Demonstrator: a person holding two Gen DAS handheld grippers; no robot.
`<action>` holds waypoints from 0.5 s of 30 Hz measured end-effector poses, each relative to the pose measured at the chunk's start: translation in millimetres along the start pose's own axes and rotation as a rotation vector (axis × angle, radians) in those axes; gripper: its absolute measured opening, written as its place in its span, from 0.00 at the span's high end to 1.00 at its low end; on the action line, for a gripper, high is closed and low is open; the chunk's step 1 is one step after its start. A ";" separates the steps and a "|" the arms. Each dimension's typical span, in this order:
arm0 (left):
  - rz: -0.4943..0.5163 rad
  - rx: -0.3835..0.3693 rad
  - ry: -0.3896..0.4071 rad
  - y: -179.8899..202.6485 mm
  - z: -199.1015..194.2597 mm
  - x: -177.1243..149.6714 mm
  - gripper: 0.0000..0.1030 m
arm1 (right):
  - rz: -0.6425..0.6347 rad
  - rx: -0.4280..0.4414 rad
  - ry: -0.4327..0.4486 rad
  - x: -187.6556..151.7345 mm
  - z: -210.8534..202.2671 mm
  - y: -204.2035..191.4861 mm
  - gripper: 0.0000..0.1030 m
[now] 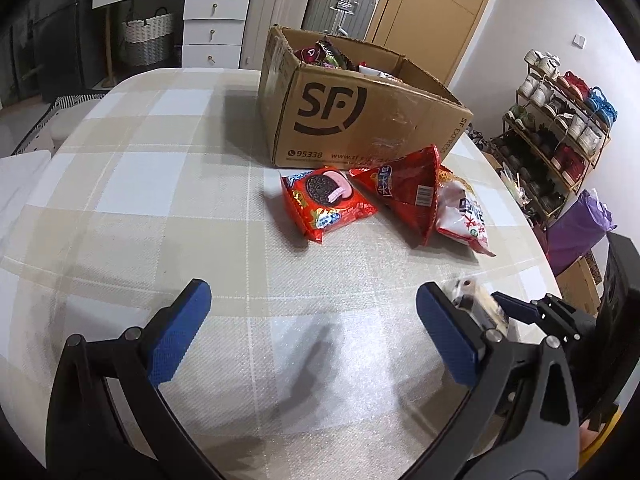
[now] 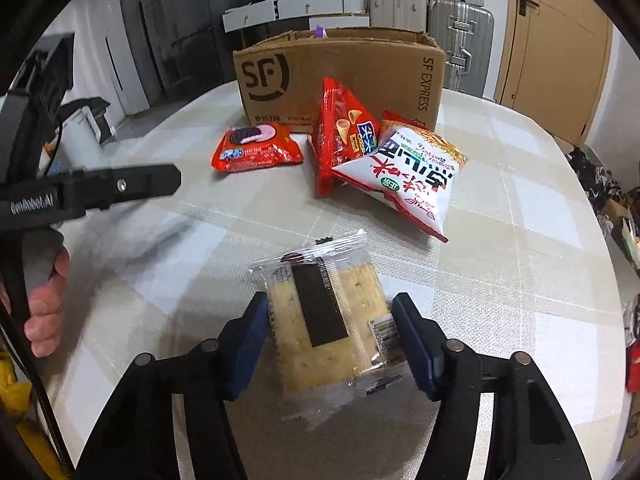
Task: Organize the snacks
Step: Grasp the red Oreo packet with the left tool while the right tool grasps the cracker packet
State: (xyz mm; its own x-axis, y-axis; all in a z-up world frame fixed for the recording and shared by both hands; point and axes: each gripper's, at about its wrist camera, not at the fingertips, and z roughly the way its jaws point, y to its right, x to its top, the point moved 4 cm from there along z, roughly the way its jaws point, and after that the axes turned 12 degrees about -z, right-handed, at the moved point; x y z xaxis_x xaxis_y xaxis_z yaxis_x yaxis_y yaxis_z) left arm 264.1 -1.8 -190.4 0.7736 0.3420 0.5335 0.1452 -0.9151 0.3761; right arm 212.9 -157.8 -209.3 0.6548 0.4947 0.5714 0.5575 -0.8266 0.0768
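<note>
- The box [image 1: 360,120] has a big black "SF" logo on its side.
- Under the logo, in the left wrist view, stands "95338" with a phone sign, then "www.sf", and the rest is hidden behind a red bag [image 1: 412,192].
- On the other side of the box [image 2: 428,84] I read "SF EXPRESS", printed vertically.
- The left gripper [image 2: 176,178] has "GenRobot.AI" in white letters on its black body.
- The white bag [image 2: 412,176] has large Chinese characters in black and red; I cannot read them.
- The cracker pack [image 2: 320,312] has a barcode with small digits, too small to read.
</note>
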 end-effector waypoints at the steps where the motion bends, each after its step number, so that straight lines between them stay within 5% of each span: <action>1: 0.005 0.002 -0.001 -0.1 -1.2 -0.7 0.00 | 0.015 0.012 0.017 -0.4 -2.1 0.9 0.39; 10: 0.060 0.021 0.004 3.8 -16.2 21.0 0.01 | 0.291 0.254 0.158 -9.7 -8.5 36.5 0.39; 15: 0.107 0.066 -0.030 8.9 4.5 42.9 0.01 | 0.303 0.258 0.168 -9.6 -10.7 37.9 0.39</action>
State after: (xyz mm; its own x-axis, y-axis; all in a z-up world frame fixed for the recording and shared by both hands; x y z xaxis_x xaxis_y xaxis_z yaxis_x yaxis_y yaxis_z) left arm 301.4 3.7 -167.6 0.8048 0.2365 0.5445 0.1007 -0.9583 0.2673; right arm 222.3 -196.7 -203.2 0.7285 0.1719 0.6632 0.4761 -0.8231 -0.3096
